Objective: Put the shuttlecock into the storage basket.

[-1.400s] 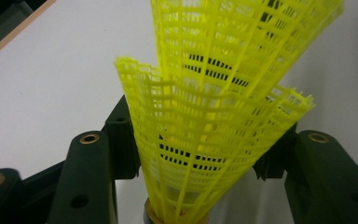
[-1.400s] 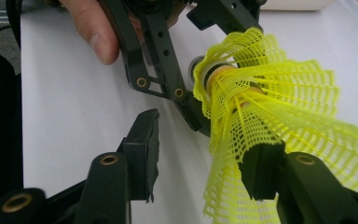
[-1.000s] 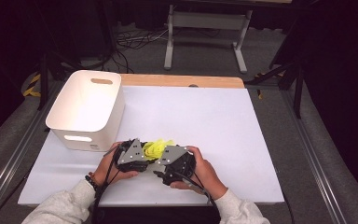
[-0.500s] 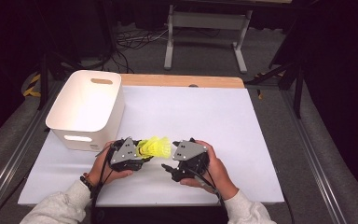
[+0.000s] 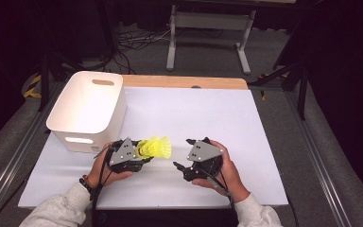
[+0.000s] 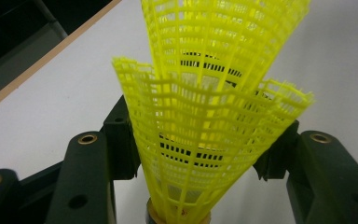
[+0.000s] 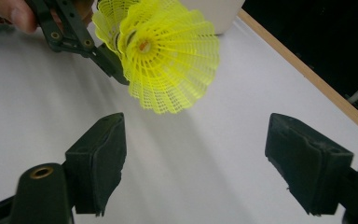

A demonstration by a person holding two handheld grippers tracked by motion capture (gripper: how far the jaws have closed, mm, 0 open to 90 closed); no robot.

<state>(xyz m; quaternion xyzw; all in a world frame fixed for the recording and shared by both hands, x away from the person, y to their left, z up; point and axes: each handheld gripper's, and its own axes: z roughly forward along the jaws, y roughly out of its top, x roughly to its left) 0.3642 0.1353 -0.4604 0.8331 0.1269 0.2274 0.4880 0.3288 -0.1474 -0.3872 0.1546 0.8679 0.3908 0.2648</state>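
Left gripper (image 5: 144, 152) pinches two nested yellow shuttlecocks (image 5: 155, 147) by the skirts, low on the table near its front edge. In the left gripper view the jaws press the outer mesh skirt (image 6: 205, 135) from both sides and the inner skirt rises out of it; a cork base is just visible at the bottom edge. Skirts point toward the right gripper.

Right gripper (image 5: 182, 166) has jaws spread, nothing between them. In the right gripper view both pads (image 7: 98, 161) stand wide over bare white table (image 7: 205, 154), with the shuttlecocks (image 7: 168, 58) ahead and apart from them, held by the left gripper's jaw tips (image 7: 103, 56).

Versus a second ago: the two grippers were then tight together around the yellow shuttlecocks, bodies almost touching. Now the right hand (image 5: 222, 170) has pulled away to the right, leaving a clear gap of table between the shuttlecocks and the right gripper. Its jaws have just been opening, with nothing in them. Left hand (image 5: 106, 168) barely shifted; the shuttlecocks stay with it, same grip.

White bin (image 5: 87, 111) sits at the table's left, just beyond the left gripper, unchanged. Table (image 5: 208, 113) surface otherwise as before.
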